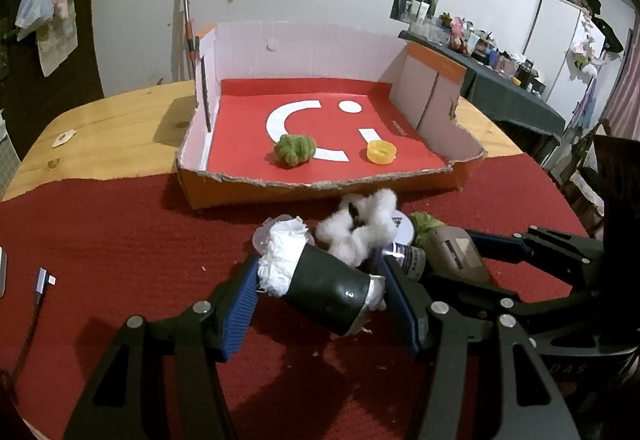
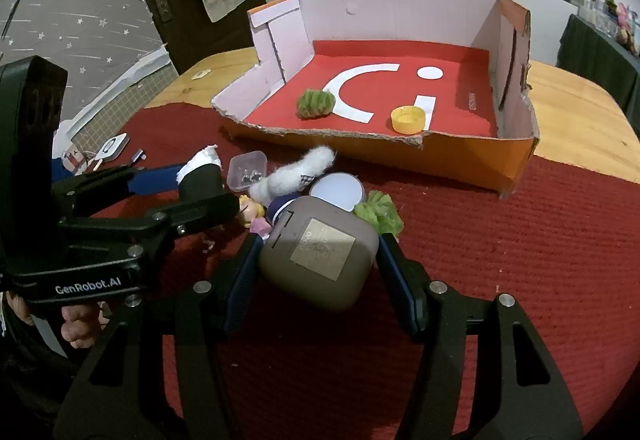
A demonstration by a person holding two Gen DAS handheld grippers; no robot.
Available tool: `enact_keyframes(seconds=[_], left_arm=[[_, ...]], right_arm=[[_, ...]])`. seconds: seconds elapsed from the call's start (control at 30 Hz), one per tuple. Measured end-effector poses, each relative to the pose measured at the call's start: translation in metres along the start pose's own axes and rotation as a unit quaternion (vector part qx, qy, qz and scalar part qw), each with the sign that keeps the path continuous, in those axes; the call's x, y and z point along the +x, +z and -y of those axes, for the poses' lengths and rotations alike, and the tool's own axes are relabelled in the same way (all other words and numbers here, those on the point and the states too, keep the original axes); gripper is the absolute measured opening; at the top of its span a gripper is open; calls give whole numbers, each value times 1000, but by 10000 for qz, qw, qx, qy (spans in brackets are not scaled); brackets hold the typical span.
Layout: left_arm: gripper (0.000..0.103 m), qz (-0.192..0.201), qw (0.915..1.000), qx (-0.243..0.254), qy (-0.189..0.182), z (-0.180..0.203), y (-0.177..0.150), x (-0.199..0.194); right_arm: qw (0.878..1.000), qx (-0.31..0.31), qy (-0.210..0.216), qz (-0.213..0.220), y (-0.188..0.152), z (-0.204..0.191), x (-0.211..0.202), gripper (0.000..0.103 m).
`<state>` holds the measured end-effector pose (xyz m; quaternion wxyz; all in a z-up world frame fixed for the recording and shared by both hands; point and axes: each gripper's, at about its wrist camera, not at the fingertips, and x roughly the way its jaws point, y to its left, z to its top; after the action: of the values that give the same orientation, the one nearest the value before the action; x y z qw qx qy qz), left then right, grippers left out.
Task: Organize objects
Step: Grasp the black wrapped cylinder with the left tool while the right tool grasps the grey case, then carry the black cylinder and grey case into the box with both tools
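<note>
My left gripper (image 1: pixel 320 284) is shut on a black roll stuffed with white paper (image 1: pixel 320 288), just above the red cloth. My right gripper (image 2: pixel 316 264) is shut on a taupe earbud case (image 2: pixel 320 256); it also shows in the left wrist view (image 1: pixel 456 252). Beside them lies a pile: white cotton (image 1: pixel 360 228), a green pom-pom (image 2: pixel 380 212), a round white lid (image 2: pixel 338 190), a small doll (image 2: pixel 252 212) and a clear small box (image 2: pixel 246 170). The open cardboard box (image 1: pixel 320 188) holds a green scrunchie (image 1: pixel 294 150) and a yellow cap (image 1: pixel 382 152).
A red cloth (image 1: pixel 120 240) covers the near part of the wooden table (image 1: pixel 112 128). A USB cable (image 1: pixel 42 280) lies at the left. Small items (image 2: pixel 112 146) sit near the table's left edge. A wall and door stand behind.
</note>
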<state>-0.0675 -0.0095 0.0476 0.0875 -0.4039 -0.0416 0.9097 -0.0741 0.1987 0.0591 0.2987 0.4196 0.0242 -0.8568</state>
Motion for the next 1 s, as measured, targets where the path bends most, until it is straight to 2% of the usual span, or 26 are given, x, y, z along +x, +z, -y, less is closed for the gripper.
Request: enact_keyframes(seconds=[0.43, 0.63, 0.8, 1.0], left_arm=[[62, 26, 9998, 100, -141, 4, 16, -5], [62, 53, 9997, 95, -197, -1, 35, -8], [62, 107, 9996, 219, -135, -1, 52, -7], [62, -78, 9994, 212, -256, -7, 71, 5]], right_arm=[[9997, 33, 189, 170, 12, 4, -10, 57], [9990, -4, 347, 288, 24, 5, -20, 57], [9985, -131, 303, 428, 39, 5, -28, 57], [9981, -121, 370, 476, 58, 14, -31, 57]])
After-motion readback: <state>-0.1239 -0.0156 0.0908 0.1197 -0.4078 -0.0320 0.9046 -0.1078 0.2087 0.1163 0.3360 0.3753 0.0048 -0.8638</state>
